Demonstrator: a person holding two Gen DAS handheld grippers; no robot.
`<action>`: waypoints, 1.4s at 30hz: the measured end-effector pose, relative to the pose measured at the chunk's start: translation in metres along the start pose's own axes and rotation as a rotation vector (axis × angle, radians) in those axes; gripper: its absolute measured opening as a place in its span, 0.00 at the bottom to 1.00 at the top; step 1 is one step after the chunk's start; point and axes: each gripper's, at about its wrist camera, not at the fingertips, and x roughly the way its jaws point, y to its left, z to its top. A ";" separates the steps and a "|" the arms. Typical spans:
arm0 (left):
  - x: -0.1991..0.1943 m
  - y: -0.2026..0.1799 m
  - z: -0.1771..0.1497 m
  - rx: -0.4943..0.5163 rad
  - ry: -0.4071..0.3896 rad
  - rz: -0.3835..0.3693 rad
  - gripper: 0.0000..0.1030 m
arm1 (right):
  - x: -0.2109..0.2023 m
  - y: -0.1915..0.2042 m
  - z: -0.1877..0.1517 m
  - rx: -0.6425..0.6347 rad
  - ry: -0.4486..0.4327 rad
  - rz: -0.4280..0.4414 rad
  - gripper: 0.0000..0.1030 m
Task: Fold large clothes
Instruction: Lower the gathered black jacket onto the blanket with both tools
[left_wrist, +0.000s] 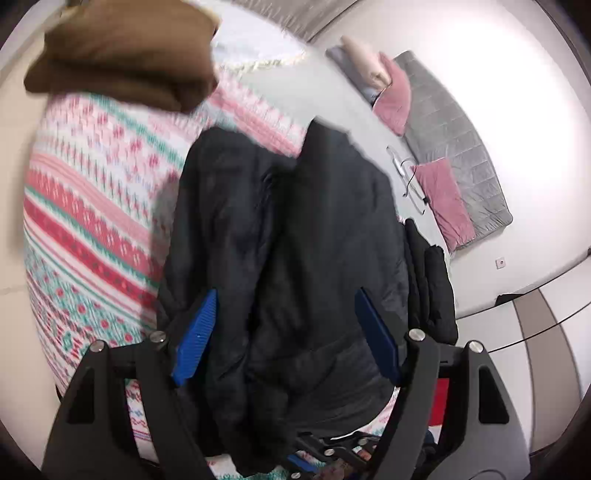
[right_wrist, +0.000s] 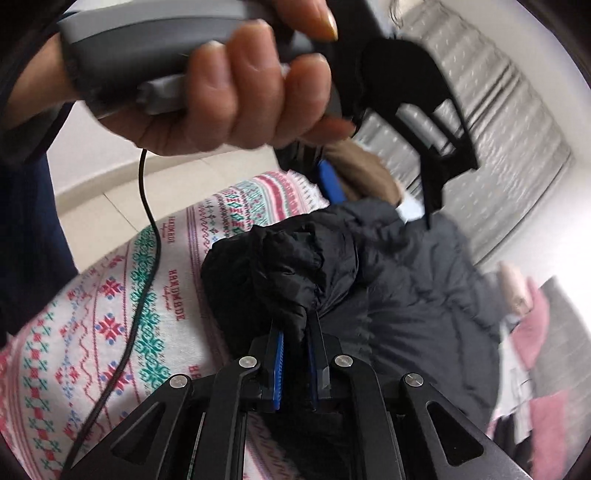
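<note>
Mid-fold, by my reading. The dark jacket (left_wrist: 295, 240) lies centre frame on the patterned bedspread (left_wrist: 92, 192), doubled lengthwise but lumpy. My right hand-held gripper (right_wrist: 297, 332) is pinched narrow on a bunched jacket edge, lower centre. My left hand-held gripper (left_wrist: 284, 332) stands wide above the fabric, gripping nothing. A brown folded garment (left_wrist: 122, 55), upper left, looks finished. Flattening and final folds remain.

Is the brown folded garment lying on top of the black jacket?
No, the brown garment lies apart from the black jacket, on the patterned blanket.
</note>
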 end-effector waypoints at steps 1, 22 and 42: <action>-0.003 -0.006 0.002 0.027 -0.014 -0.001 0.74 | 0.001 0.000 -0.002 0.014 0.003 0.014 0.10; 0.083 -0.028 0.009 0.244 0.122 0.291 0.59 | -0.006 -0.093 -0.017 0.280 0.033 0.367 0.24; 0.090 -0.028 -0.018 0.318 0.112 0.412 0.57 | 0.083 -0.234 -0.078 0.836 0.298 0.321 0.21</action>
